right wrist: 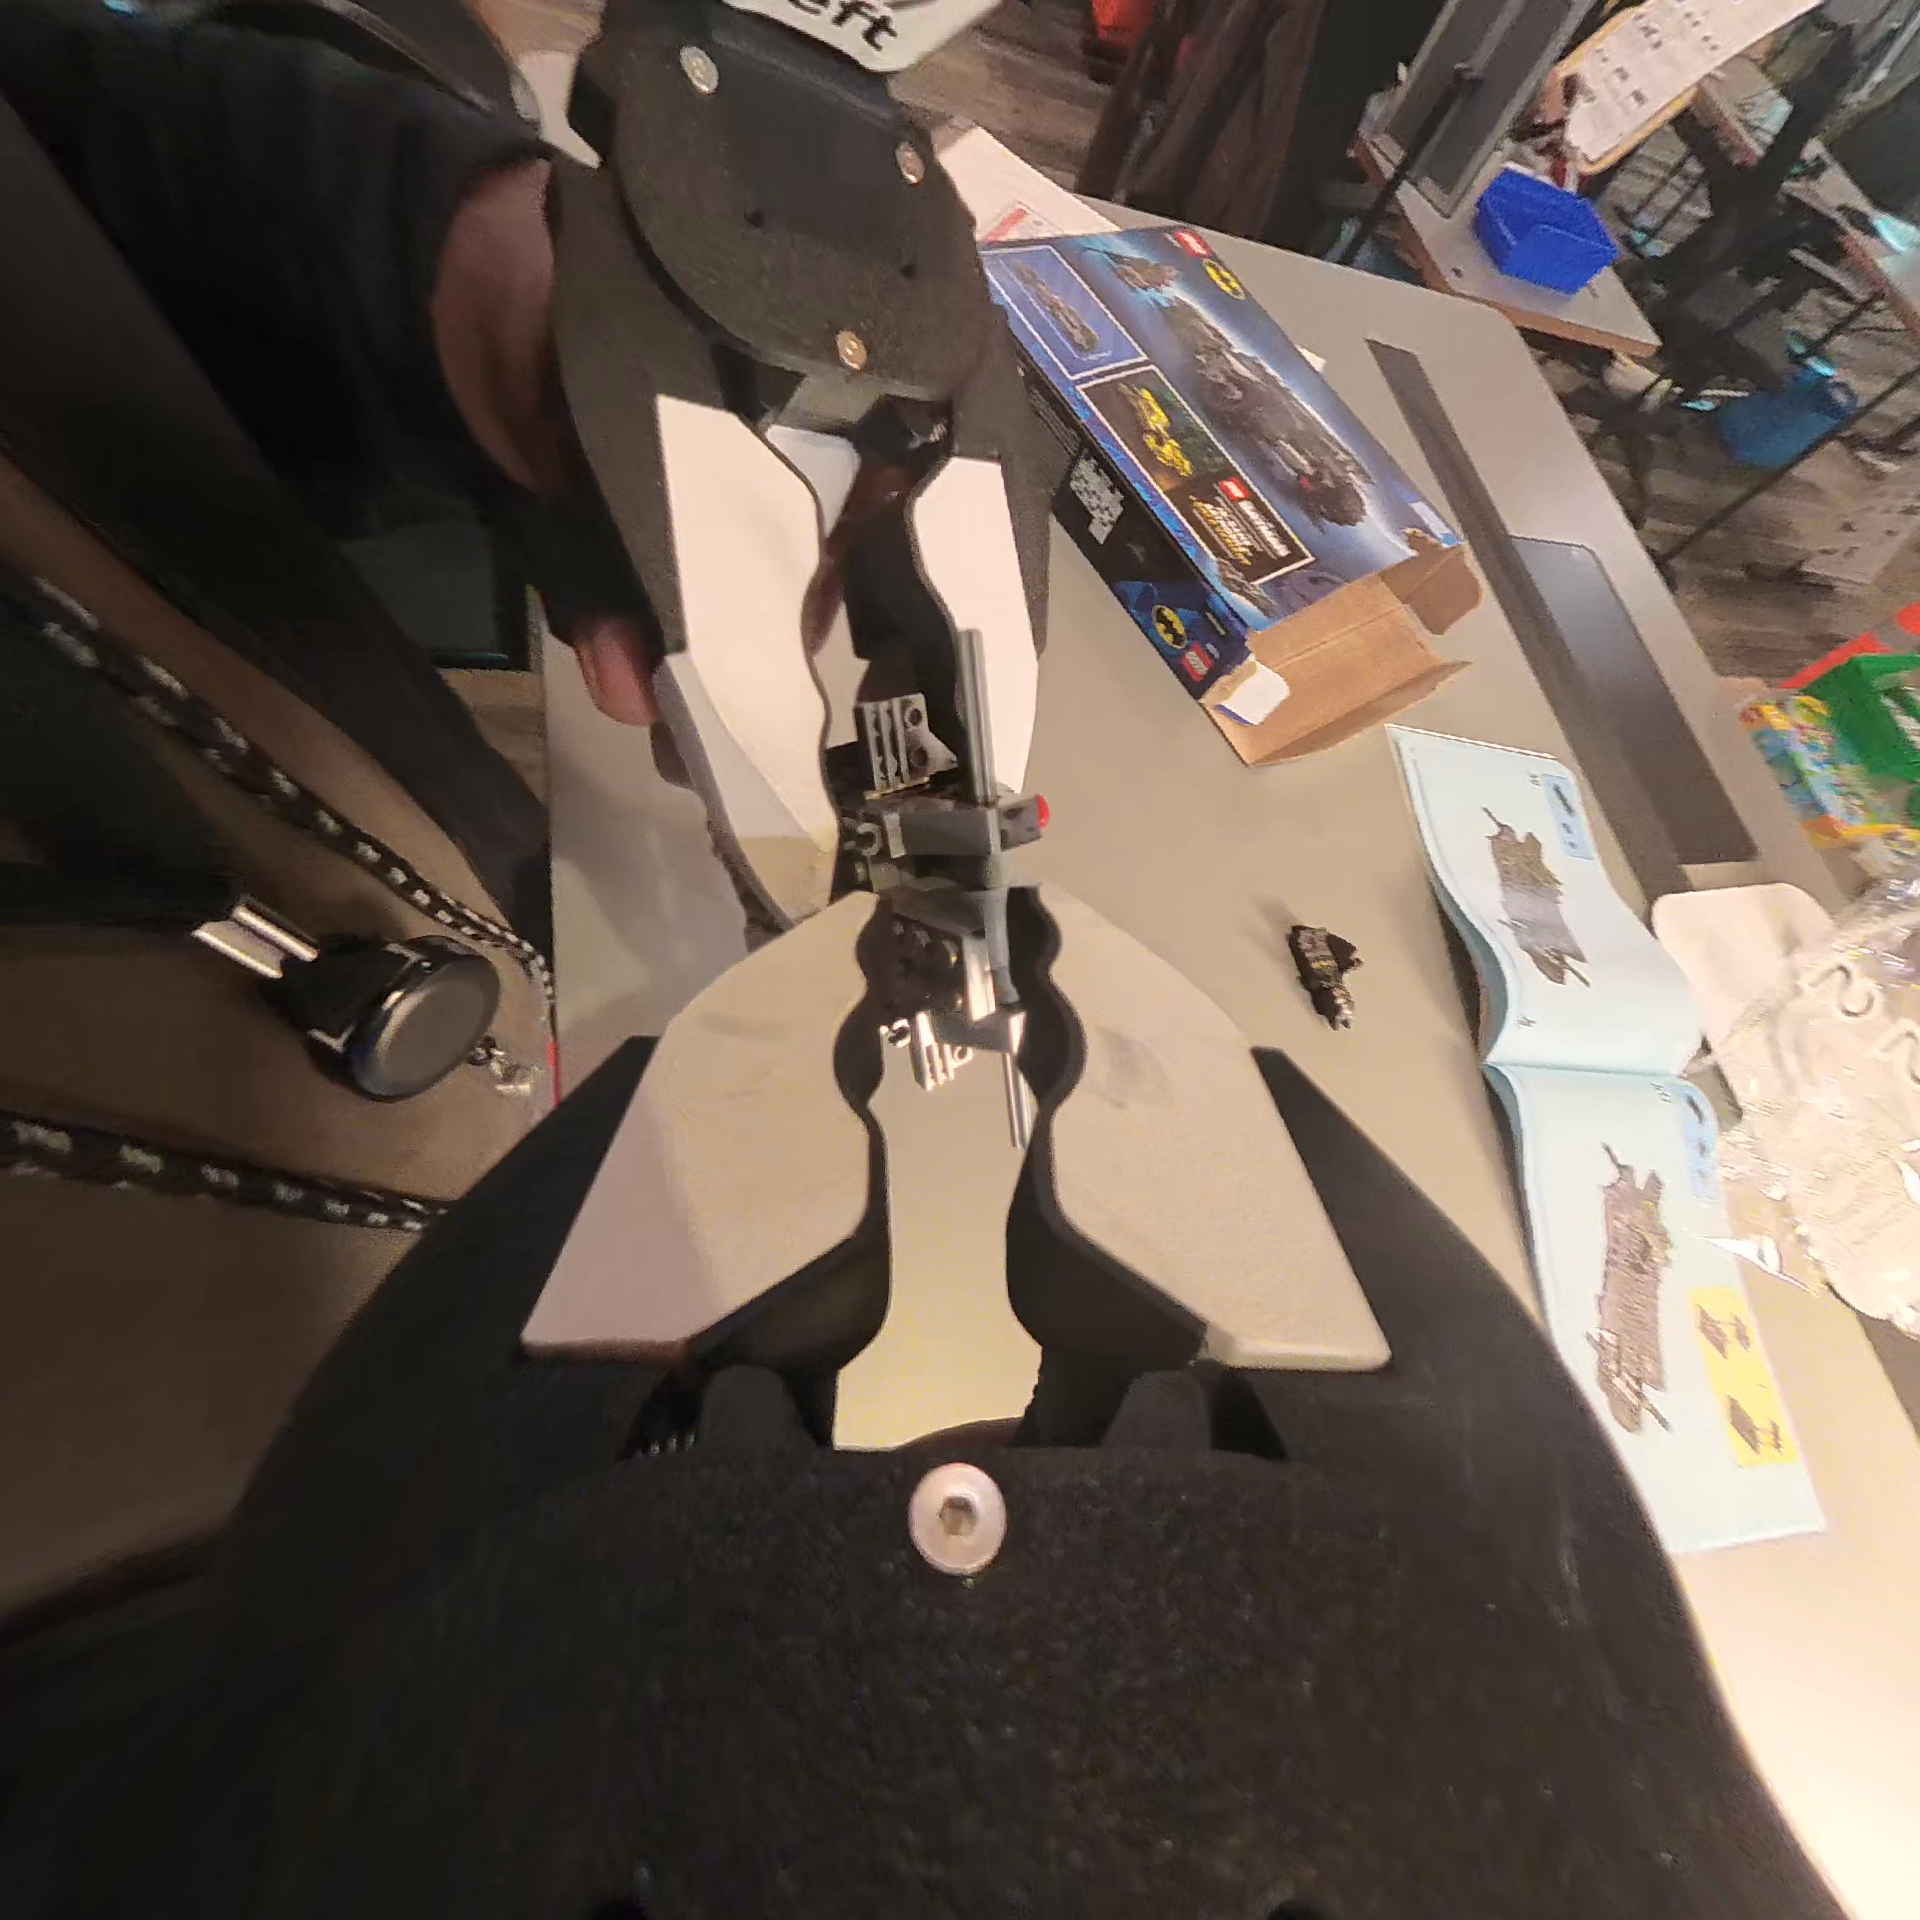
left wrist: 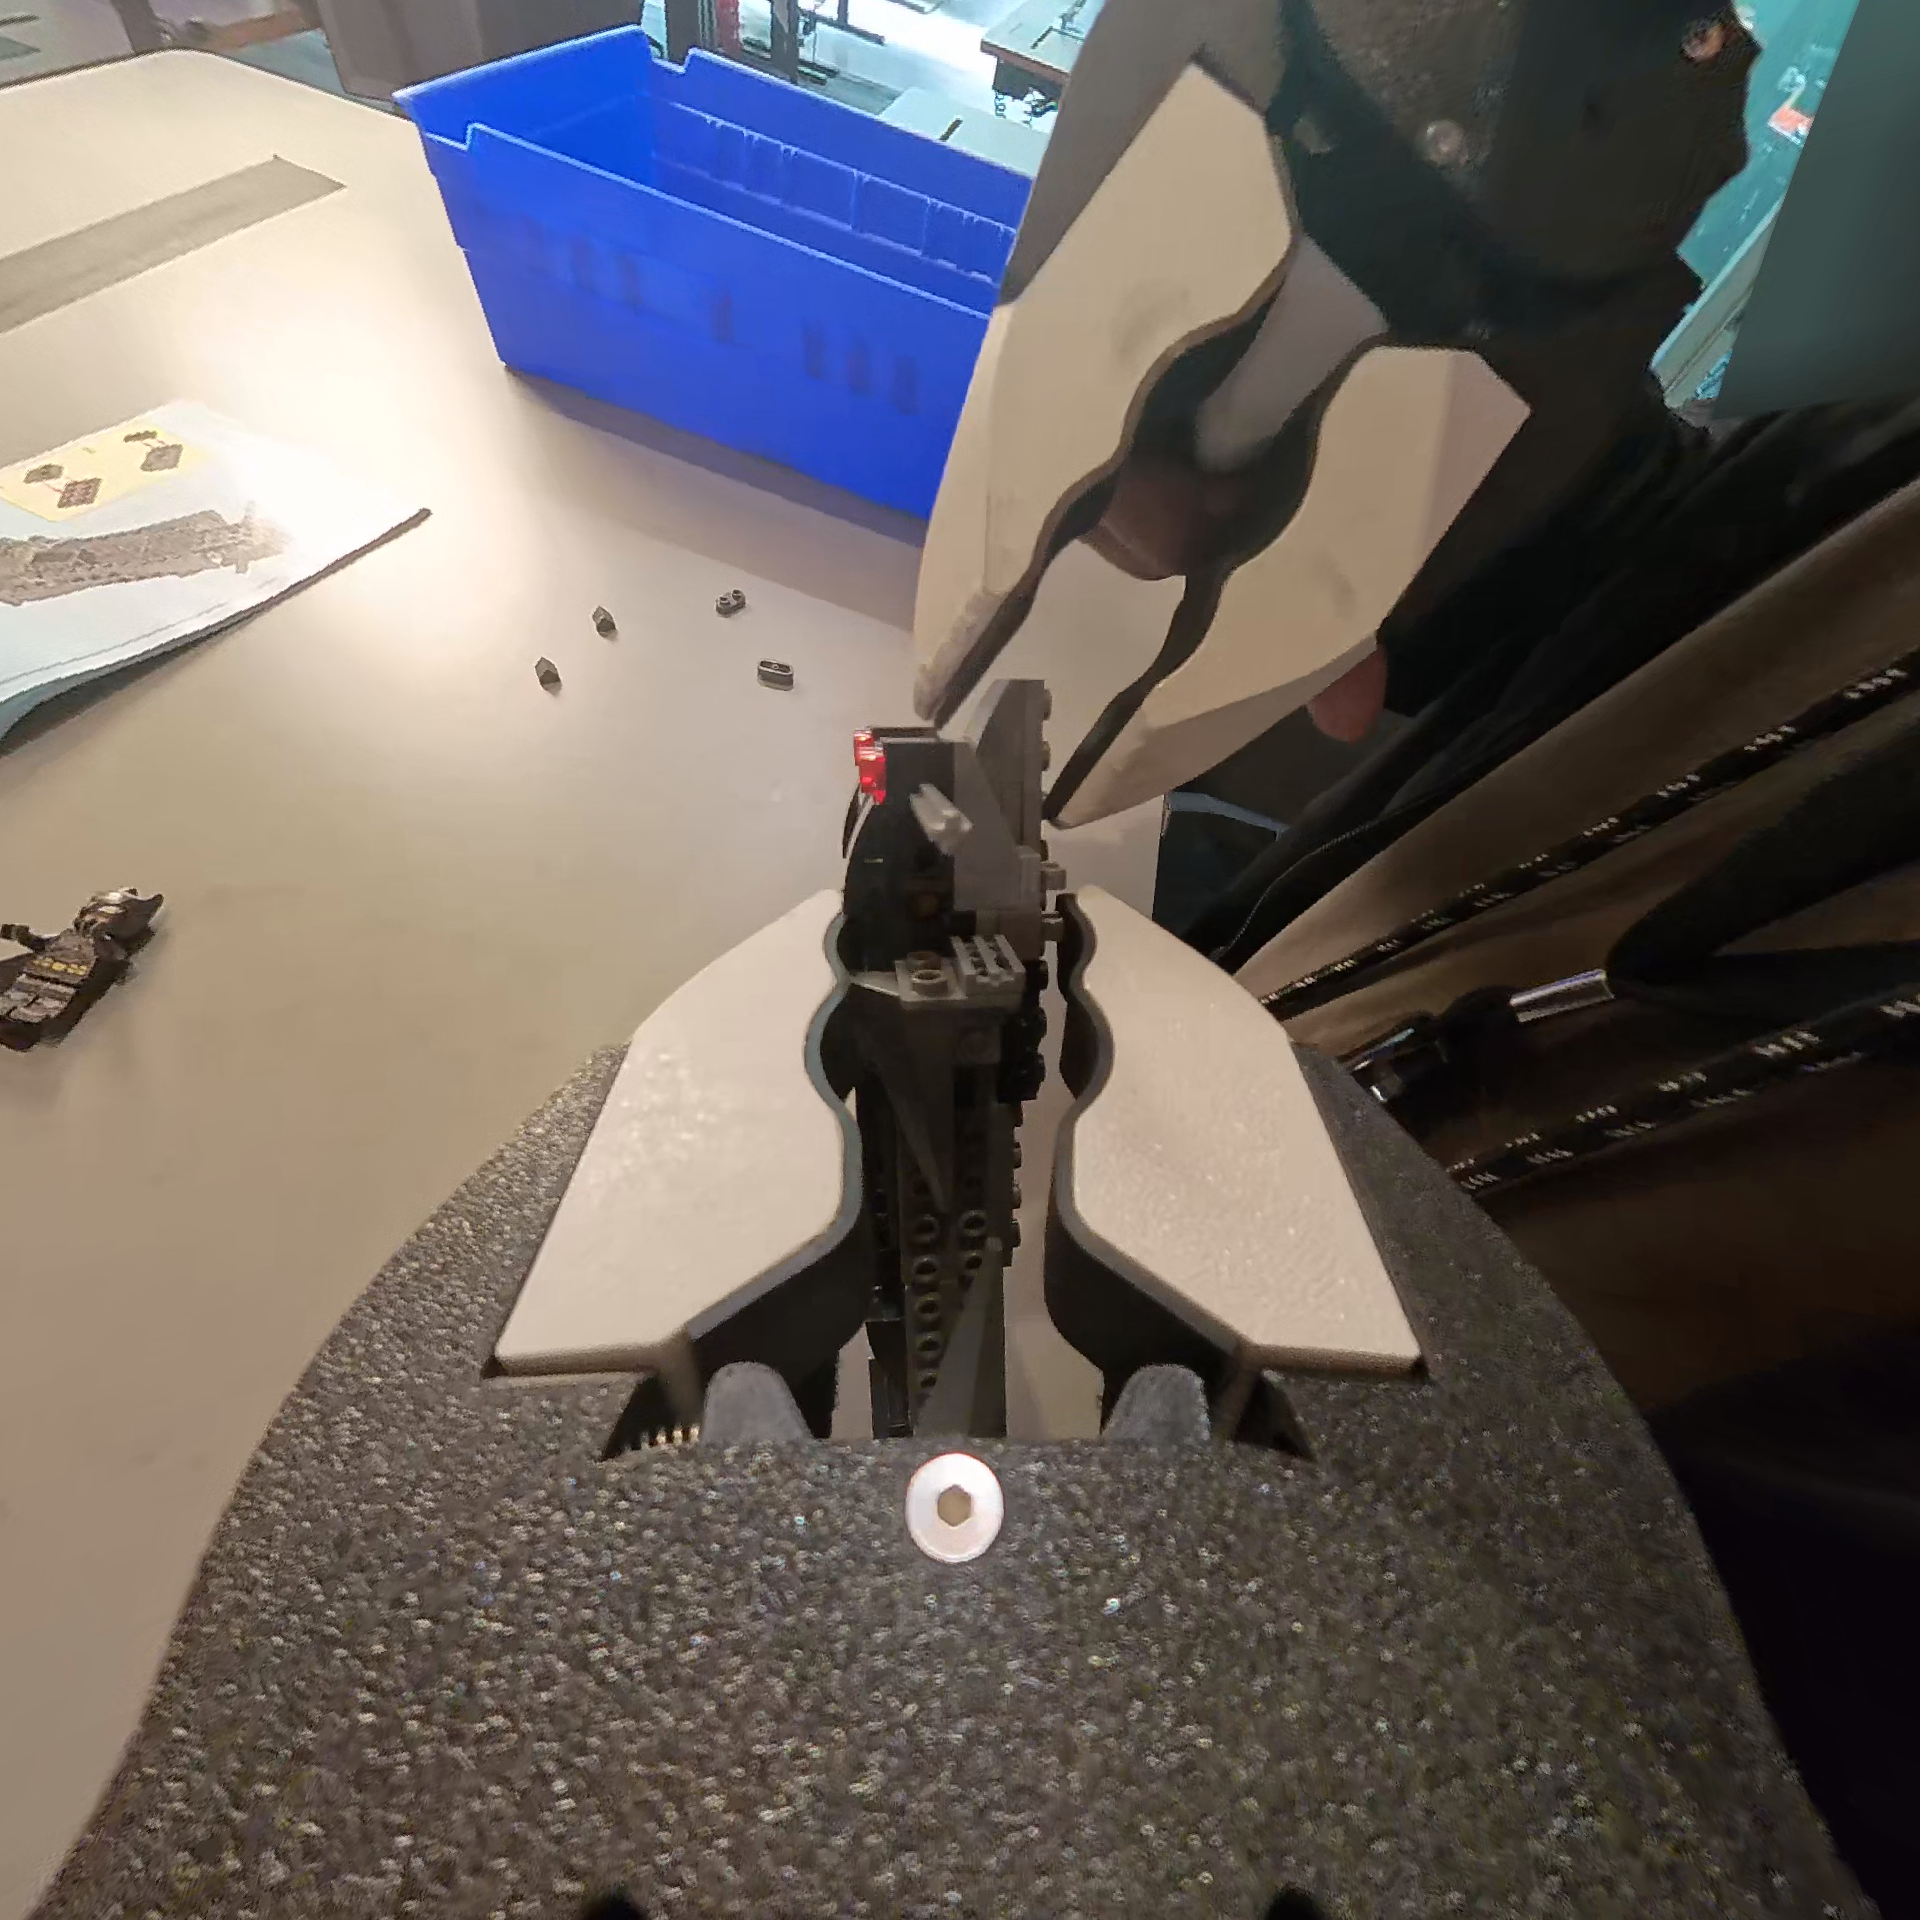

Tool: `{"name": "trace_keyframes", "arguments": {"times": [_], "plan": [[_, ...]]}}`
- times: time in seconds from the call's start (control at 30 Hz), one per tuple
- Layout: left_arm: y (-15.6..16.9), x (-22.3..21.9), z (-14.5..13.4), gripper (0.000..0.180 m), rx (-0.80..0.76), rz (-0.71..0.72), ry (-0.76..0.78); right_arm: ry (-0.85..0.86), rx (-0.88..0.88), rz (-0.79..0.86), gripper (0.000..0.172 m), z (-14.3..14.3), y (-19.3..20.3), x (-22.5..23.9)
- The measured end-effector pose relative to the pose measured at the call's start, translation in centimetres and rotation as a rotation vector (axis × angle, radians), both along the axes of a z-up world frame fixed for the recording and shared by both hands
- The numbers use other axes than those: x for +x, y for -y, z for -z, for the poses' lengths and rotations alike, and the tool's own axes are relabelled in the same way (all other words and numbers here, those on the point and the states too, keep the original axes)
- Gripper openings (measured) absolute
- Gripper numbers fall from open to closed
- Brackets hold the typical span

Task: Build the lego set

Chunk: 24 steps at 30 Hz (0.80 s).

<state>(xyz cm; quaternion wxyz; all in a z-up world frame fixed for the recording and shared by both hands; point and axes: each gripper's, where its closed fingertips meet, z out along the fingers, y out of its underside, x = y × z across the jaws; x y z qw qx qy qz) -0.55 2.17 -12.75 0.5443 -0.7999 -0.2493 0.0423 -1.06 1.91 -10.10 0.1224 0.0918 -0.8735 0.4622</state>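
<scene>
Left gripper (left wrist: 951, 935) clamps the dark brick model (left wrist: 940, 1091) lengthwise; right gripper (right wrist: 951, 935), jaws parted, straddles its far end, pads apparently apart.

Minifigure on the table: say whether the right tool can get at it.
Probably yes. The minifigure lies on open table beside the right tool, nothing between; but it straddles the brick model in the left tool, so back off first.

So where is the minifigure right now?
The minifigure lies flat on the table, far left in the left wrist view, below the booklet; in the right wrist view it sits right of the jaws.
</scene>
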Motion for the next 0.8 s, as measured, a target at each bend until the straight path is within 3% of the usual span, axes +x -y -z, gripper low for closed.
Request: {"name": "trace_keyframes", "arguments": {"times": [0.37, 0.8], "plan": [[0.3, -1.1, -0.4, 0.036, 0.081, -0.111, 0.052, -0.141, -0.055, 0.116, 0.029, -0.8, -0.5, -1.5], [0.0, -0.9, -0.6, 0.036, 0.061, -0.108, 0.042, -0.144, -0.034, 0.062, 0.029, 0.0, 0.0, -1.1]]}}
